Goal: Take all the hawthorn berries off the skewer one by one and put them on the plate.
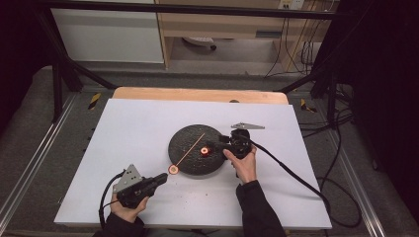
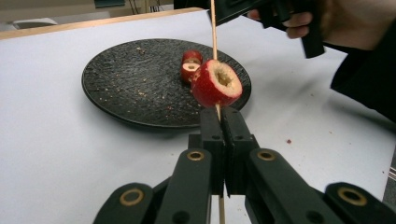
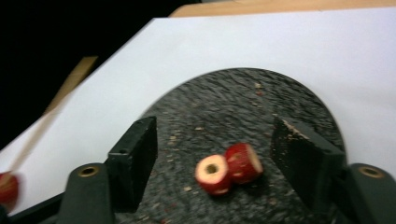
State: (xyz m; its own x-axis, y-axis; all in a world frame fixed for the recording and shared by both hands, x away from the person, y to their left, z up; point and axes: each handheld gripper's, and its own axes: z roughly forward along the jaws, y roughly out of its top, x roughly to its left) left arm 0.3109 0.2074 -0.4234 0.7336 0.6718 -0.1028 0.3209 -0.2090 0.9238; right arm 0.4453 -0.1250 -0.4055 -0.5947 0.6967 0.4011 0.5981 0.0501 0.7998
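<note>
A white table (image 1: pixel 138 123) bears a black plate (image 1: pixel 188 138)

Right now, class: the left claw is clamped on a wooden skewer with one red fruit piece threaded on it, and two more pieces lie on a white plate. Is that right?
Not quite. The plate is black, as the left gripper view shows. The rest holds: the left claw is clamped on the skewer carrying one fruit piece, and two more pieces lie on the plate.

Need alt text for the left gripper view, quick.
The left hand-held gripper is shut on a skewer that carries one red fruit piece. Behind it, two more pieces lie on a black plate on the white table.
</note>
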